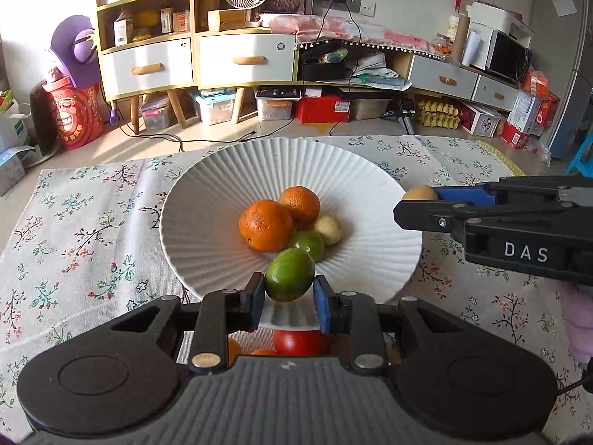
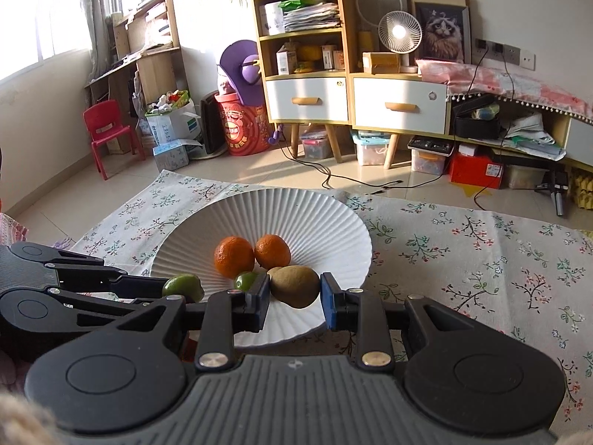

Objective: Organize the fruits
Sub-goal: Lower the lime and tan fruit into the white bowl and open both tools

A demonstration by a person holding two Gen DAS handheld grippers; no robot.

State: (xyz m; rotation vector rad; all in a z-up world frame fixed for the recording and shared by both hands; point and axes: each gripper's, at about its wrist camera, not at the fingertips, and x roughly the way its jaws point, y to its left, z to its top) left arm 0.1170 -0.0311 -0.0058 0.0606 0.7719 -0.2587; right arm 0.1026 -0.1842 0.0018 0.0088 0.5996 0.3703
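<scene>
Sunlit living room, cluttered shelves and drawers along the far wall, and in front a table under a floral cloth. On the cloth sits a wide white ribbed bowl.

Inside the bowl lie two oranges, one green lime and a small pale-brown fruit, probably a kiwi, all touching in a loose cluster at the centre.

The left gripper pinches a second lime by its two sides, over the near rim of the bowl. The right gripper pinches a brown kiwi the same way, also over the near rim. Both sets of jaws press against the fruit; neither is spread.

Below the left gripper, a red tomato-like fruit and bits of orange fruit show on the table, still outside the bowl.

These fruits look light and rounded. The lime's skin is smooth and firm, so it may slip if held off-centre. The kiwi is likely softer and could bruise under pressure. A grip across the widest middle, as now, seems safest.
</scene>
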